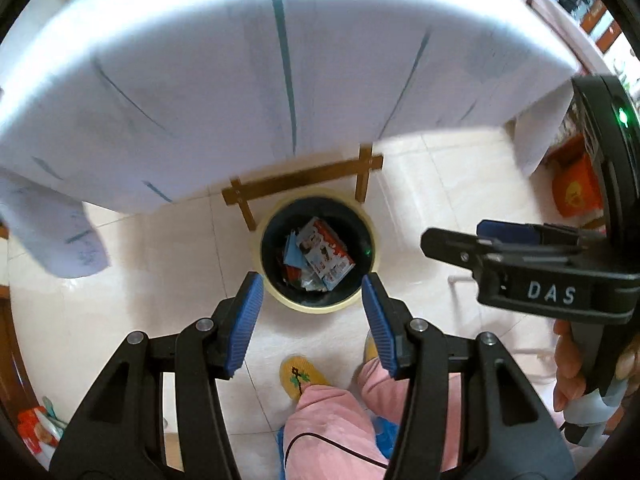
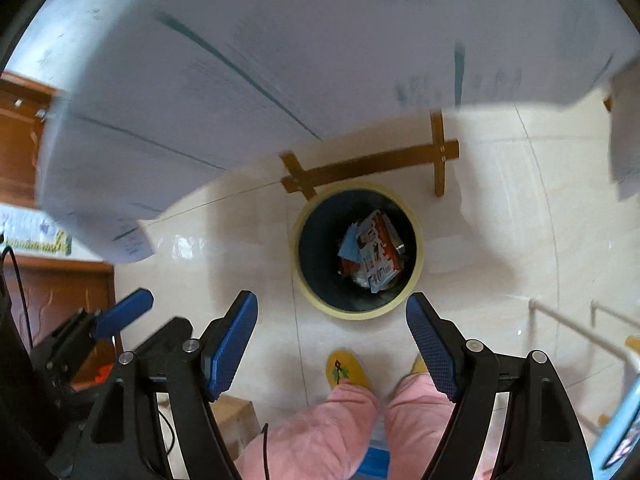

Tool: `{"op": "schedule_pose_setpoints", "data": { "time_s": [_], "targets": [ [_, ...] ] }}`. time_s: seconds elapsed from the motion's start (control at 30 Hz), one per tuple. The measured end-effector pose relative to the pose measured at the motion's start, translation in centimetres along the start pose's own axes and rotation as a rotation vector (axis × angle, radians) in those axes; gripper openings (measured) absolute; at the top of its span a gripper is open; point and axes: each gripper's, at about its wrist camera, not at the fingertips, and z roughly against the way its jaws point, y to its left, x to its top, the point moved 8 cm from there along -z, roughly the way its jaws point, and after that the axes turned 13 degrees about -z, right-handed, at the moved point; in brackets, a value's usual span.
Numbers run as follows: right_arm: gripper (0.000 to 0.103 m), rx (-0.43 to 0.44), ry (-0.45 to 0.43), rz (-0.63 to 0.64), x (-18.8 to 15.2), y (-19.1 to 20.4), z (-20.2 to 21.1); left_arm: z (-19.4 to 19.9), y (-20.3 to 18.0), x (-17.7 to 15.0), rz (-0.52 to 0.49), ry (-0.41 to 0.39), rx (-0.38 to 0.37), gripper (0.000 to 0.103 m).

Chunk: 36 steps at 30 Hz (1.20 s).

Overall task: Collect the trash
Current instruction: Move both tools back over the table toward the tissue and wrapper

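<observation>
Trash bin with wrappers, on the floor by the table

A round trash bin (image 1: 316, 250), pale yellow rim and black inside, stands upright and open on the cream tiles, just in front of a wooden table frame; at its bottom lies a heap of trash (image 1: 318, 256): a red-and-white printed wrapper (image 2: 378, 250) on top, tilted; a light blue scrap (image 2: 349, 246) beside it, partly covered; smaller crumpled bits underneath, too small to tell.

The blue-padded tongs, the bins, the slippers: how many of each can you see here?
Black tongs with blue pads: 2, left tongs and right tongs, both open and empty
Round black bin with cream rim: 1
Yellow slippers: 2
Total: 5
</observation>
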Motion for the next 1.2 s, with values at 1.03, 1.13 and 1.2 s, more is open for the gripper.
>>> {"op": "schedule_pose_setpoints", "data": {
  "time_s": [1.03,1.13,1.2],
  "targets": [
    [0.078,0.201,-0.401,0.375,14.4,19.3,34.3,30.6,7.9,19.7,0.241,-0.291,0.19,0.049],
    [0.078,0.179,-0.421,0.378,17.0,21.4,34.0,30.4,11.1,22.5,0.249,-0.306,0.184,0.049],
    [0.078,0.166,-0.431,0.374,18.9,23.0,33.2,30.0,13.4,24.5,0.243,-0.314,0.173,0.049]
  ]
}}
